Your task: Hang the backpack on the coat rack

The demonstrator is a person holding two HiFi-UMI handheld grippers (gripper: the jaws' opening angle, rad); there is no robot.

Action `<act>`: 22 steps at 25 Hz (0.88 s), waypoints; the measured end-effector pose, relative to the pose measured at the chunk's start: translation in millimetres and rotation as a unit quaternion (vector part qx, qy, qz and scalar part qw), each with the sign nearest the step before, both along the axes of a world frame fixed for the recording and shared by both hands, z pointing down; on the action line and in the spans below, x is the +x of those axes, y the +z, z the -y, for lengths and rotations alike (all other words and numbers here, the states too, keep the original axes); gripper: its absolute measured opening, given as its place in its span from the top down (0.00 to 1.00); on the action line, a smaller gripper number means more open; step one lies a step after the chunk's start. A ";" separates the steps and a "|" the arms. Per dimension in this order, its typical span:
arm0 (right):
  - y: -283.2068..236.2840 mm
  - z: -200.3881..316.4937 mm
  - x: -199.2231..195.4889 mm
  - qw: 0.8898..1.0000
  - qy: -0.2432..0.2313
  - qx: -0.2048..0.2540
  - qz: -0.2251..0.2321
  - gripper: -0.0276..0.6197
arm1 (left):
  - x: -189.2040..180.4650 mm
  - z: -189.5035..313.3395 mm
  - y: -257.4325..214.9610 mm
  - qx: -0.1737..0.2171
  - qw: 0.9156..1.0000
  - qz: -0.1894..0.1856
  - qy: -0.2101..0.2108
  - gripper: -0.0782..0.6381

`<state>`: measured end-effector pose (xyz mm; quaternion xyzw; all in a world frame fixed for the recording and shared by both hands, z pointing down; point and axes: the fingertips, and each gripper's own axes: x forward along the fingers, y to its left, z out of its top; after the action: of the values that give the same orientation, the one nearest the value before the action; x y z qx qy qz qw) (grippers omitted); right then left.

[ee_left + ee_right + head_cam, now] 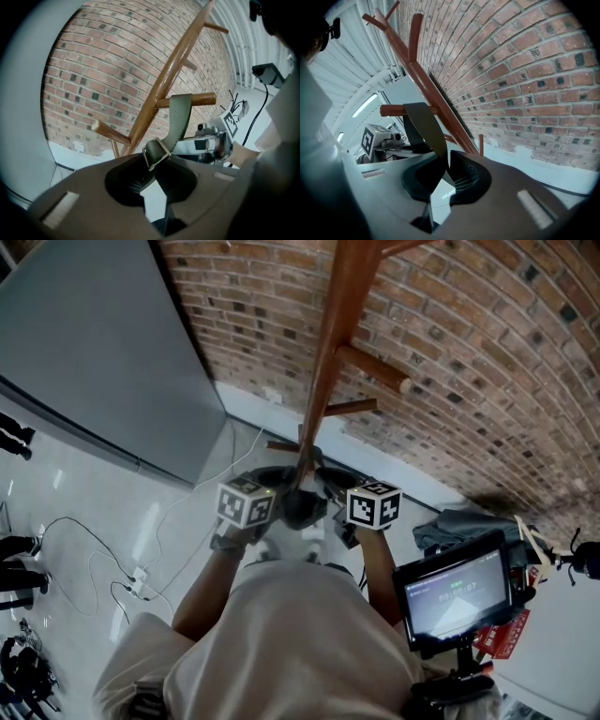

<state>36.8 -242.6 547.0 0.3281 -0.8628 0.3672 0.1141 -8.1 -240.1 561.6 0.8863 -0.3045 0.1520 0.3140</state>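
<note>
Fingers (125,182) of the left gripper (152,164) are closed on the olive strap (180,117) of the backpack, right at its metal buckle (157,152). From there the strap climbs and folds over a horizontal peg (201,99) of the wooden coat rack (173,70). The right gripper view gives the other side of that loop. The same strap comes down off the peg and runs into the right gripper (443,168), whose ribbed fingers (463,179) are pinched together on it, and a second dark run of strap leads away behind towards the left gripper's marker cube (370,139). Neither gripper view shows the body of the backpack. Only the head view does, as a dark mass (302,507) low between the two cubes and tight against the rack's pole, partly covered by the grippers and the person's forearms. That view also takes in what the others miss: a grey panel (94,343) leaning in on the left, white cables (89,549) and a power strip (139,579) on the pale floor, a small monitor (457,594) on a stand at the person's right, and a grey heap of cloth (459,526) at the foot of the brick wall (487,352). More pegs jut from the pole above and below the one carrying the strap.
</note>
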 end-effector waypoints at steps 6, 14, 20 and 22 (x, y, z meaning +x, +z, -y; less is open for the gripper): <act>2.5 3.7 -1.7 1.000 0.000 0.001 -0.005 0.91 | 1.0 3.3 2.8 -0.008 1.000 -0.001 -0.003 0.83; 6.7 10.1 -3.6 1.000 0.003 -0.002 -0.015 0.88 | 0.9 12.2 16.4 -0.017 1.000 0.010 -0.021 0.83; 7.0 9.4 -5.2 1.000 -0.001 -0.005 -0.010 0.86 | 6.1 17.0 22.4 -0.013 0.999 0.005 -0.035 0.83; 4.9 9.1 -7.8 1.000 -0.004 -0.004 -0.005 0.85 | 9.1 18.9 23.7 -0.011 0.999 0.002 -0.036 0.81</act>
<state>29.0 -251.6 551.9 0.3256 -0.8623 0.3684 0.1211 1.0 -259.0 585.4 0.8709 -0.3349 0.1460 0.3288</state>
